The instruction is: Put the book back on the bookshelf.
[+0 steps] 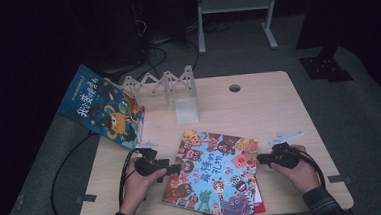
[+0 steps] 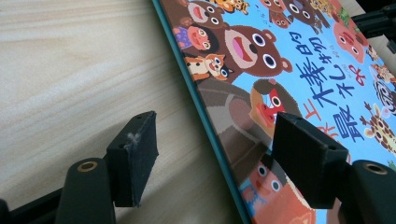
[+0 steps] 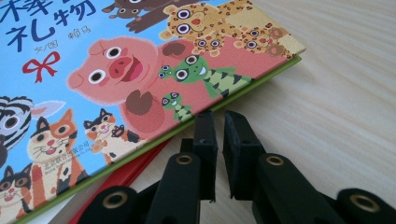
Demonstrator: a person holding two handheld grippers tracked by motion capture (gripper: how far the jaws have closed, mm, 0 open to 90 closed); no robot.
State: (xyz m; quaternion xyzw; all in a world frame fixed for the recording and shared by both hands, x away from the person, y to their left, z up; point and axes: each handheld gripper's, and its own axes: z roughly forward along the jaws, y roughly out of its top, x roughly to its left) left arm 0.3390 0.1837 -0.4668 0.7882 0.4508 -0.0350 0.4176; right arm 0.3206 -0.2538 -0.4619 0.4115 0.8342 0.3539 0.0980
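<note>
A picture book (image 1: 212, 174) with cartoon animals on a blue cover lies flat near the table's front edge. Under it a red book (image 3: 126, 175) shows at the rim. My left gripper (image 1: 174, 167) is open at the book's left edge. In the left gripper view (image 2: 217, 128) one jaw stands over the bare table and the other over the cover (image 2: 261, 60), and neither pad presses on it. My right gripper (image 1: 259, 158) sits at the book's right edge. Its jaws (image 3: 219, 119) stand almost together with nothing between them, their tips by the green border (image 3: 261, 79).
A second picture book (image 1: 103, 110) leans tilted at the table's back left corner. A white zigzag rack (image 1: 164, 84) stands at the back middle, with a cable hole (image 1: 234, 88) to its right. A small white part (image 1: 285, 136) lies beyond my right hand. The wooden table (image 1: 263, 108) is bare on the right.
</note>
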